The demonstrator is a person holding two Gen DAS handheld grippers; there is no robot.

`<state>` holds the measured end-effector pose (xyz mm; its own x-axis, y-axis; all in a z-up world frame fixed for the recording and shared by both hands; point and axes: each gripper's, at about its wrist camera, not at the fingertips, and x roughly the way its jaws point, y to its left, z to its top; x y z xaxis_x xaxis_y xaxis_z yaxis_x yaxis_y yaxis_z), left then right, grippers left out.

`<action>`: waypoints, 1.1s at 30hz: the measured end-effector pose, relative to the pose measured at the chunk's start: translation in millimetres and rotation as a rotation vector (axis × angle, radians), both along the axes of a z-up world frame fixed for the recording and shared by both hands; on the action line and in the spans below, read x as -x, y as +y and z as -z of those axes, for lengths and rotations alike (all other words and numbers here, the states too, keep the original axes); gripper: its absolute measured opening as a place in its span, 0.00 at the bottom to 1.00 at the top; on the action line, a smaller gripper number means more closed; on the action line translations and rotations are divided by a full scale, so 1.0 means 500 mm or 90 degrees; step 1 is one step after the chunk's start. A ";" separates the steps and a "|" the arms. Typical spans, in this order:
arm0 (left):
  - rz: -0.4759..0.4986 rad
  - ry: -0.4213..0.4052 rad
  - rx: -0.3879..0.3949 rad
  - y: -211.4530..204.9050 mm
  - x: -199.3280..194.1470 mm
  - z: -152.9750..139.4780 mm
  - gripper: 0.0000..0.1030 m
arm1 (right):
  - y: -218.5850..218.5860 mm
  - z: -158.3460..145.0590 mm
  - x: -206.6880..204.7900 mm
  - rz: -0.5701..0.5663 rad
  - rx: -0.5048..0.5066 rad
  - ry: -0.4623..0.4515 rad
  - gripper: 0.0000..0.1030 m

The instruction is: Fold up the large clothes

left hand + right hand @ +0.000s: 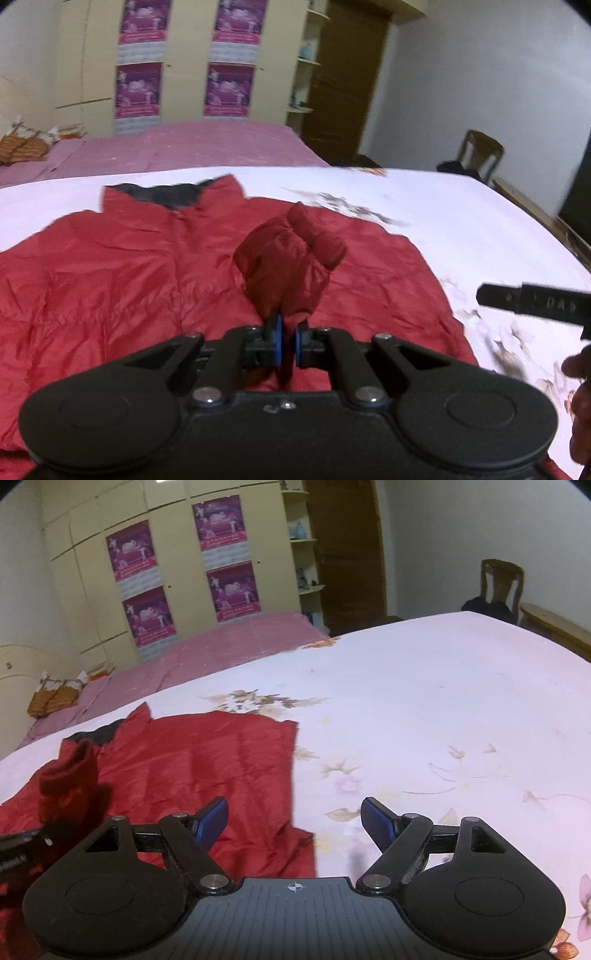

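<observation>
1. A red padded jacket (122,280) is lying spread flat on a bed (443,686) covered with a white sheet printed with flowers, its dark-lined collar (166,194) pointing toward the far edge of the bed.
2. The left gripper (289,341) is pinching the jacket's sleeve (291,254) between its blue pads, jaws drawn almost fully together, and the bunched cuff is standing up above the jacket's body.
3. In the right wrist view, that lifted sleeve (70,779) is showing over the jacket's left part, with the left gripper's body beside it at the picture's left edge.
4. The right gripper (293,823) is hovering with its jaws standing wide apart and nothing between them, over the jacket's right-hand edge (295,775) where red fabric is meeting the bare sheet.
5. A second bed with a pink cover (207,144) is standing beyond the far edge, before a cream wardrobe (177,524) carrying purple posters.
6. A wooden chair (500,585) is standing near the bed's far right corner.
</observation>
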<state>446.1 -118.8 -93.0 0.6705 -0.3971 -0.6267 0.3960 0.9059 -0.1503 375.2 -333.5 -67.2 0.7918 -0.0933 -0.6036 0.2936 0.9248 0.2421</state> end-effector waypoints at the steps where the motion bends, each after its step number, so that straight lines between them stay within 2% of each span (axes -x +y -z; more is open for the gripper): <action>1: 0.006 0.002 0.000 -0.008 0.000 0.003 0.06 | -0.008 0.000 0.001 0.004 -0.002 0.001 0.76; 10: 0.068 0.030 -0.015 -0.059 0.003 0.026 0.07 | -0.044 -0.007 0.014 0.015 -0.014 0.003 0.76; 11: 0.087 0.039 -0.007 -0.061 0.005 0.028 0.13 | -0.044 -0.009 0.013 0.011 -0.018 0.000 0.76; 12: 0.107 0.042 0.002 -0.058 0.007 0.028 0.26 | -0.044 -0.012 0.014 0.007 -0.025 -0.005 0.76; 13: 0.112 0.046 0.016 -0.051 0.012 0.024 0.35 | -0.043 -0.016 0.008 0.001 -0.033 -0.010 0.76; 14: 0.111 0.047 0.027 -0.039 0.017 0.017 0.59 | -0.041 -0.019 0.008 -0.007 -0.043 -0.019 0.76; 15: 0.101 0.034 0.039 -0.018 0.028 0.005 0.68 | -0.036 -0.023 0.008 -0.016 -0.050 -0.029 0.76; 17: 0.077 0.015 0.055 0.041 0.046 -0.016 0.65 | -0.023 -0.029 0.003 -0.038 -0.060 -0.043 0.76; 18: 0.051 0.008 0.058 0.074 0.051 -0.023 0.55 | -0.014 -0.031 -0.002 -0.052 -0.067 -0.046 0.76; 20: -0.029 -0.012 0.059 0.162 0.056 -0.028 0.46 | 0.004 -0.030 -0.014 -0.081 -0.080 -0.046 0.76; 23: -0.154 -0.026 0.025 0.286 0.046 -0.016 0.40 | 0.031 -0.016 -0.035 -0.117 -0.105 -0.034 0.76; 26: -0.209 -0.021 -0.001 0.358 0.027 0.003 0.37 | 0.058 -0.006 -0.058 -0.145 -0.116 -0.016 0.75; 28: -0.218 -0.015 -0.007 0.383 0.014 0.018 0.37 | 0.073 0.001 -0.069 -0.165 -0.124 0.001 0.40; 29: -0.215 -0.013 -0.007 0.389 0.010 0.024 0.37 | 0.081 0.004 -0.076 -0.167 -0.120 0.012 0.33; 30: -0.212 -0.009 -0.012 0.391 0.003 0.034 0.38 | 0.089 0.008 -0.078 -0.170 -0.105 0.022 0.11; 33: -0.200 -0.007 -0.037 0.386 -0.001 0.054 0.38 | 0.112 0.044 -0.080 -0.178 -0.033 0.070 0.08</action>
